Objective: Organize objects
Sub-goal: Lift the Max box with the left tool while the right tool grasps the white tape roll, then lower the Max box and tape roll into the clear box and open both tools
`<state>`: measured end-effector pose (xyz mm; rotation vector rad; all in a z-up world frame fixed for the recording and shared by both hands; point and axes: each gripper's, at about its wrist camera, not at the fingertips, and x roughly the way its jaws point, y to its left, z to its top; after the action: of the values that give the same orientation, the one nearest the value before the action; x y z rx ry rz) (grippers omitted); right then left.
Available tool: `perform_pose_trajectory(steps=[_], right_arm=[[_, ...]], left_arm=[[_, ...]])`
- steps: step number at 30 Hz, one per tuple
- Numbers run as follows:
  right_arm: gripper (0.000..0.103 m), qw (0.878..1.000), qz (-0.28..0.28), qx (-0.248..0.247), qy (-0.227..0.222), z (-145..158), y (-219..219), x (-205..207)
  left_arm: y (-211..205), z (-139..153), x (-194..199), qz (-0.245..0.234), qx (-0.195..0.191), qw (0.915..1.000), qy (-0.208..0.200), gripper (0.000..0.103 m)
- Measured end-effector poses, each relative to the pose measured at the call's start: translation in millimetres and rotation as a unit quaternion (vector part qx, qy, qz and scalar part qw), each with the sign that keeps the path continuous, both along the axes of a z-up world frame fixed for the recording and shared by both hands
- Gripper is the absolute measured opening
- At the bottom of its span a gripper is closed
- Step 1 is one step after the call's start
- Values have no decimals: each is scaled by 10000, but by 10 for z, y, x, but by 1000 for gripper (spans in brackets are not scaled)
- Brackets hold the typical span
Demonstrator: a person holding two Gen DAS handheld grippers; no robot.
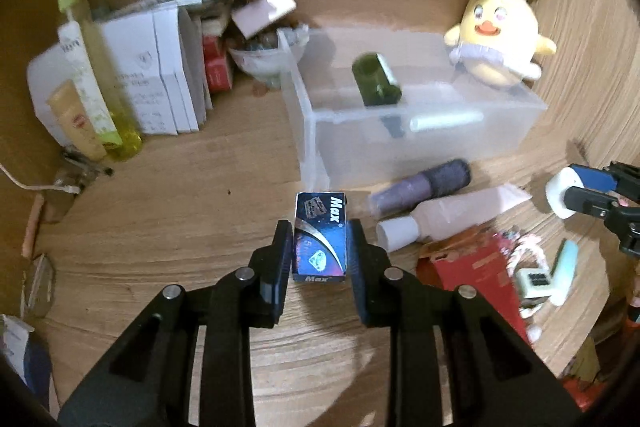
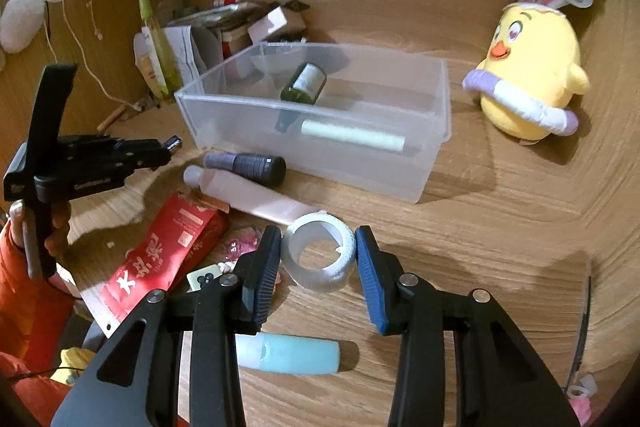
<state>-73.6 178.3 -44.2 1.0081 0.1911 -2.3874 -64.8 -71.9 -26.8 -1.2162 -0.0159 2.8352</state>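
My left gripper [image 1: 320,247] pinches one box [image 1: 320,237]; right gripper [image 2: 316,259] pinches one tape roll [image 2: 318,253]. Ahead, bin [image 2: 320,163] holds two items; only right view shows teal tube [image 2: 292,353].

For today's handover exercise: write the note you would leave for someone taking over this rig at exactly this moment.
Left gripper: shut on the blue Max box, held above the desk in front of the clear bin.
Right gripper: shut on the white tape roll.
Done: green bottle and white tube lie in the bin.
Left: bin both held items, then the purple bottle, pink tube, red packet and teal bottle, all on the desk.
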Motion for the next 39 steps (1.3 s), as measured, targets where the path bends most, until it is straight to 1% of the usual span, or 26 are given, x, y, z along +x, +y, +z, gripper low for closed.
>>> perform_pose_trajectory(steps=[5,9,13,22,28,32,39], right_arm=[[35,9997,-98,-105,179,142,67,19],[35,9991,-175,-168,335,239,106,11],[35,9982,-250,-251,476,341,140,-28],[35,9945,-407,-403,873,606,170,-190],[35,9916,-460,-531,1084,776,147,-335],[35,9900,-476,-630,1169,873,94,-443],[35,9902,-473,-669,1128,918,-79,-698]], left_arm=[[26,211,109,5,25,9995,325,27],[60,367,142,-9,126,9982,578,27],[68,516,182,6,227,9962,835,27],[150,799,174,37,283,9909,1317,27],[175,896,81,77,444,9879,1486,27],[188,948,-17,144,484,9864,1562,27],[160,932,-259,197,662,9868,1463,27]])
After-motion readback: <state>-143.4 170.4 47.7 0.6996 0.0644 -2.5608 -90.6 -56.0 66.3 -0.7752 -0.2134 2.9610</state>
